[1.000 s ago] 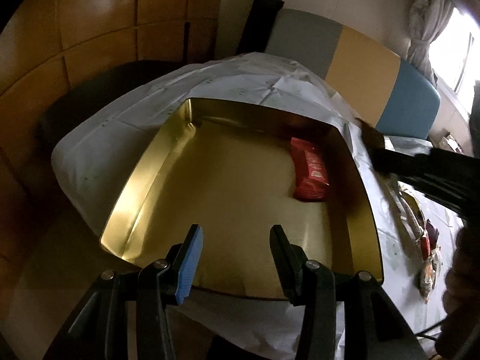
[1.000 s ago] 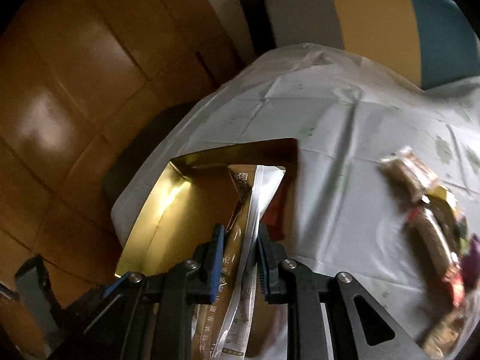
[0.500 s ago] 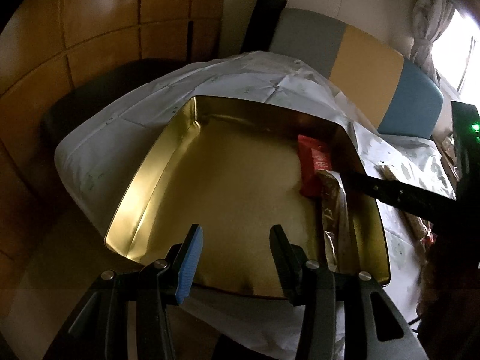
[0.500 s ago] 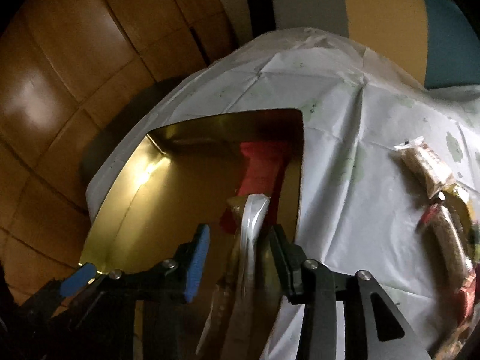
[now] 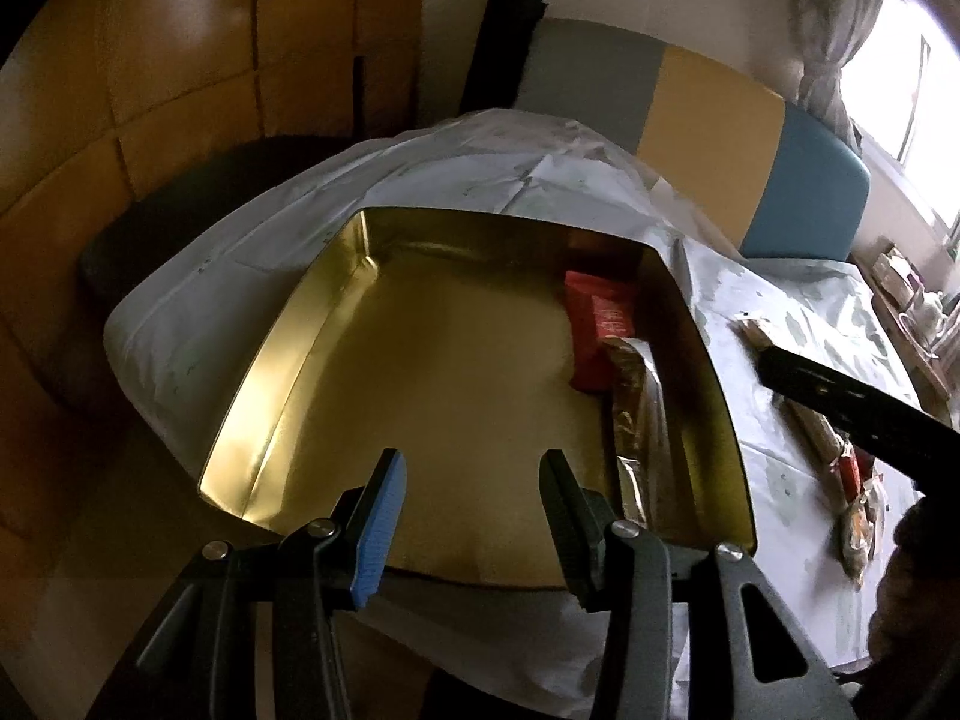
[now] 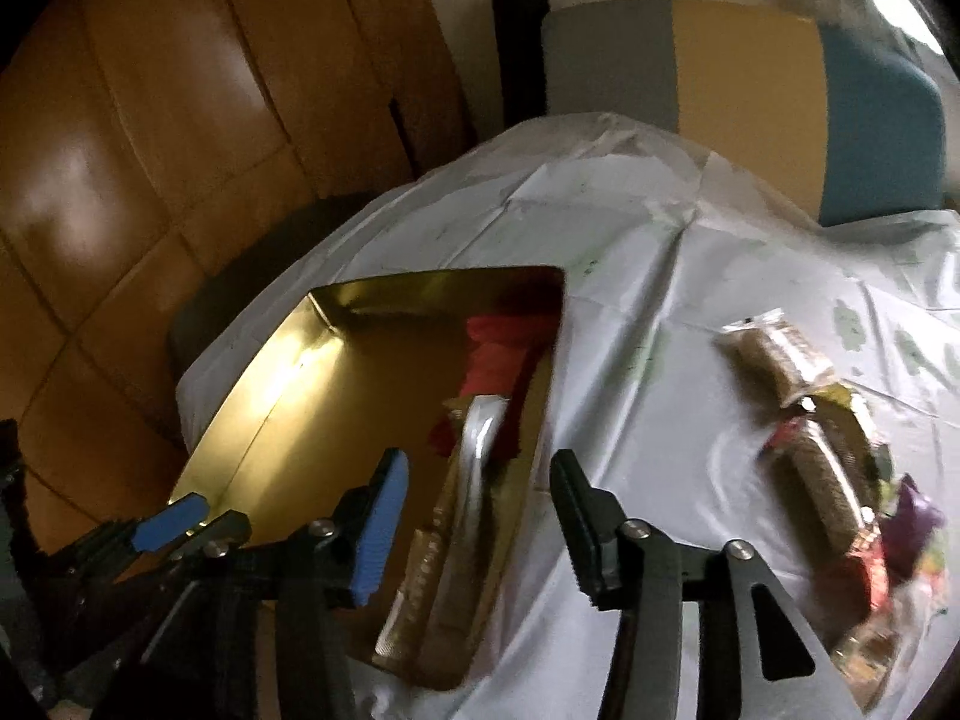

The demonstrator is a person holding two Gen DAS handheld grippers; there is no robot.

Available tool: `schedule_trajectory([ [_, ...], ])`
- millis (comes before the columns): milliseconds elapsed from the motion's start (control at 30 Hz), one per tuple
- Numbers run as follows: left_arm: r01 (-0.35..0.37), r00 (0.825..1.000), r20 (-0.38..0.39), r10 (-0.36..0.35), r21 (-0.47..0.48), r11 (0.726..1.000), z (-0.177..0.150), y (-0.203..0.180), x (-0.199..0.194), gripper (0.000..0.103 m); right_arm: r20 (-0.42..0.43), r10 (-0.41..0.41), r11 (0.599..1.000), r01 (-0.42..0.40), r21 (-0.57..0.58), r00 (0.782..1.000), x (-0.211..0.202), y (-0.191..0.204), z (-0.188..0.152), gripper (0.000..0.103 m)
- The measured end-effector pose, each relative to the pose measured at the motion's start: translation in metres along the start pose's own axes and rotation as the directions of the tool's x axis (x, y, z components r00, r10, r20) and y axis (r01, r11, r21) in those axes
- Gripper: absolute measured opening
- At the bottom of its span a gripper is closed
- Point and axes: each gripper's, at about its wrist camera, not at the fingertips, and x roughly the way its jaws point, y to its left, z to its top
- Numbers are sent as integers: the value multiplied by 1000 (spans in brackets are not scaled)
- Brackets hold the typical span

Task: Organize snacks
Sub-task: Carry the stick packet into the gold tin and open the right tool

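A gold tin tray [image 5: 288,354] sits on the white-clothed table; it also shows in the right wrist view [image 6: 252,420]. A red snack pack [image 5: 597,330] lies against the tray's right wall, and a long brown-and-silver snack pack [image 5: 633,414] lies in front of it, also seen in the right wrist view [image 6: 462,504]. My left gripper [image 5: 474,489] is open and empty over the tray's near edge. My right gripper [image 6: 480,492] is open and empty, above the tray's right wall. Several loose snack packs [image 6: 822,456] lie on the cloth to the right.
A chair back [image 5: 708,120] in grey, yellow and blue stands behind the table. Wood panelling [image 5: 150,60] fills the left. The right gripper's body [image 5: 852,408] crosses the left wrist view above the loose snacks [image 5: 852,504].
My right gripper opened and let go of the long brown-and-silver pack, which now lies in the tray by the red pack. The right gripper drew back to the right. My left gripper stayed open.
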Motion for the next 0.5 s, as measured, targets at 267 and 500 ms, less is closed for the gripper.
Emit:
schedule_trajectory([
  [267,21,1000,4,-21,47,999,-2,-17,-5,47,51,-56,998,54,44,997,-41,-37,-8,58],
  [500,57,998,-1,-58,100,993,-4,-36,-9,47,61,-163,986,159,55,985,-77,-83,-19,62],
])
